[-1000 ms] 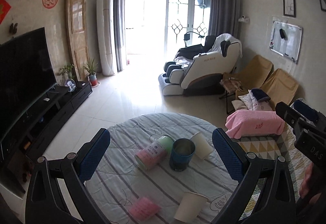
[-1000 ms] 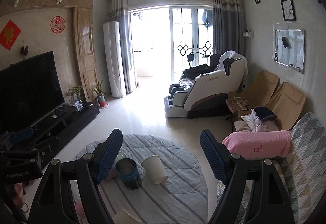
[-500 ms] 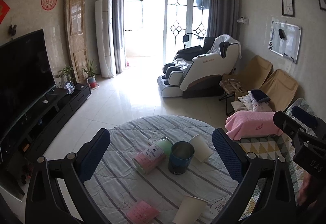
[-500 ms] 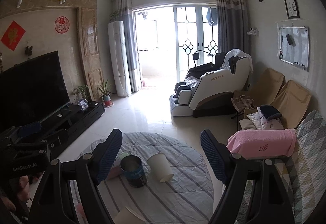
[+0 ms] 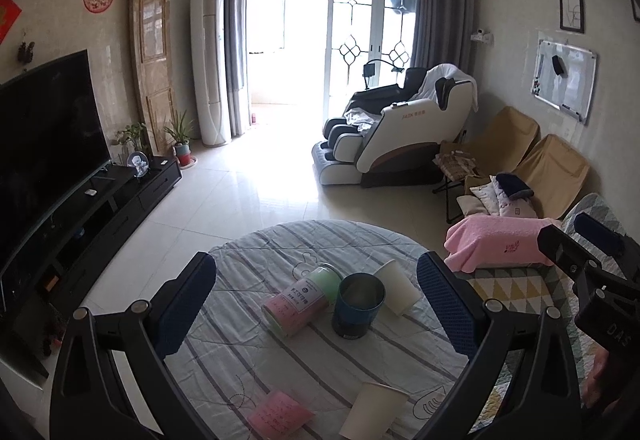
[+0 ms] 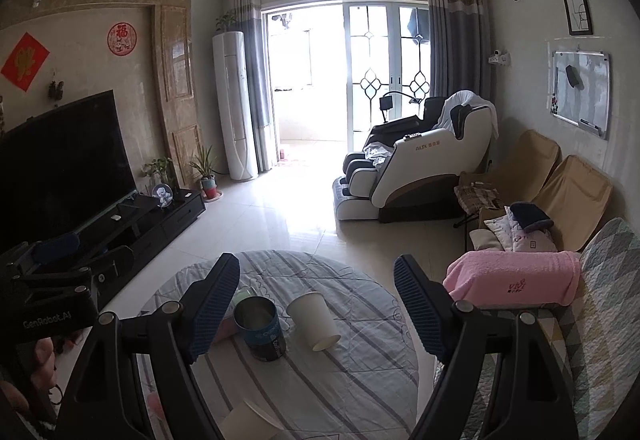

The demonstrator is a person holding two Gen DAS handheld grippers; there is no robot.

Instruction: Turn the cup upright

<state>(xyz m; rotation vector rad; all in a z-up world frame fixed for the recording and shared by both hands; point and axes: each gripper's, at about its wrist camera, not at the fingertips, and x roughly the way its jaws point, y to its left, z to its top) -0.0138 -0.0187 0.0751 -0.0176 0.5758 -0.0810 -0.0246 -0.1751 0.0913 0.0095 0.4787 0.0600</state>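
Right wrist view puts the white cup (image 6: 314, 320) upside down on the table (image 6: 360, 380), just right of the blue tin (image 6: 260, 328). Your right gripper (image 6: 316, 304) hangs above with jaws spread, empty, as does your left gripper (image 5: 316, 300). Descend on the cup's right side, clear of the tin, pinch its wall gently, then roll it.

On my round table (image 5: 248, 268) with striped cloth I see a blue tin (image 5: 357, 305) standing upright, a pink-green canister (image 5: 301, 298) lying beside it, and a pink notepad (image 5: 280, 411). A massage chair (image 6: 416, 167) stands near the balcony door.
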